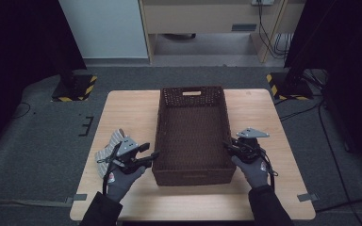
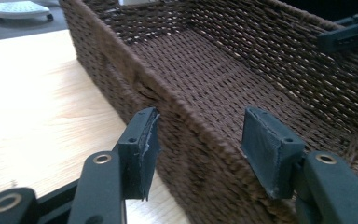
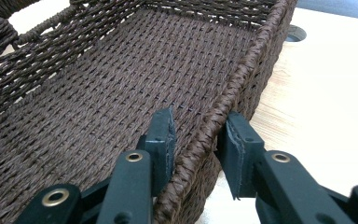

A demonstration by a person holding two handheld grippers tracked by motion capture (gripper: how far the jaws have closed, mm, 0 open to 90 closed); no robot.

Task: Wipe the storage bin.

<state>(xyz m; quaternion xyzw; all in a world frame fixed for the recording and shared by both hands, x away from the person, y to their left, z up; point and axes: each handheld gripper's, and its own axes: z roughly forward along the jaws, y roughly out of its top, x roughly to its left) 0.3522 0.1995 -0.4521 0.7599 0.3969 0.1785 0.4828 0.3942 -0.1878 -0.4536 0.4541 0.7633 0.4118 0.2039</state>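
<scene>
A: Light wood table (image 1: 122,113) on grey carpet, dark stands at the far corners. Brown woven basket (image 1: 192,136) sits in the middle, long side running away from the person.

B: Left gripper (image 1: 152,153)?

A: Jaws astride the basket's left wall, near the close corner. In the left gripper view (image 2: 198,140) one pad is outside the wall, touching or nearly so, the other inside with a clear gap. Not clamped; wall between the jaws but loose.

B: Right gripper (image 1: 227,145)?

A: On the right wall. In the right gripper view (image 3: 198,140) both pads flank the rim, pressed on it as far as I can tell; the outer contact is a bit unclear. Calling it gripping the basket.

B: Anything particular to the high view?

A: Striped cloth (image 1: 109,148) lying under and just behind the left gripper. Both gloved hands too, left hand (image 1: 122,181), right hand (image 1: 255,170). The left gripper view catches the right gripper's jaws across the basket.
</scene>
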